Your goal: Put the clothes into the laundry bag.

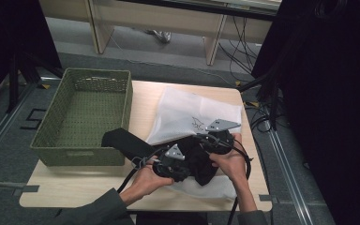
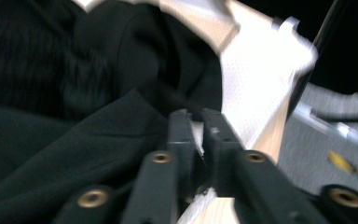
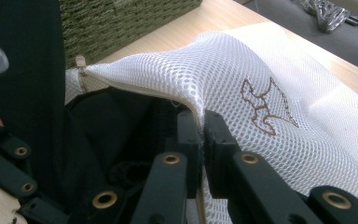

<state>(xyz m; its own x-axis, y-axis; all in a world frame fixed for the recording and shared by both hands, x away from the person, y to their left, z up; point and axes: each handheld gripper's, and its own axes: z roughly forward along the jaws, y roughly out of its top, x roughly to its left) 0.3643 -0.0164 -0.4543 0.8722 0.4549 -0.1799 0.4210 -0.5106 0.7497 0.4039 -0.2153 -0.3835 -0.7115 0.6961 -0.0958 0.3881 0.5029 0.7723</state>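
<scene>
**A:** Where is everything sitting relative to the two grippers?

**B:** The left gripper [image 1: 171, 164] and right gripper [image 1: 215, 140] are meeting near the table's [image 1: 75, 187] front edge, with a garment [image 1: 201, 161] bunching between them. A mesh bag [image 1: 183, 110] is lying under and behind them.

**A:** And the basket?

**B:** The basket [image 1: 86, 117] is standing left of both grippers, behind the left one; the garment's far end [image 1: 122, 140] is touching its front corner.

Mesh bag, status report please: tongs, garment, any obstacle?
Right tongs shut on mesh bag rim. Left tongs nearly closed beside black garment. Basket at left, nothing blocking.
</scene>
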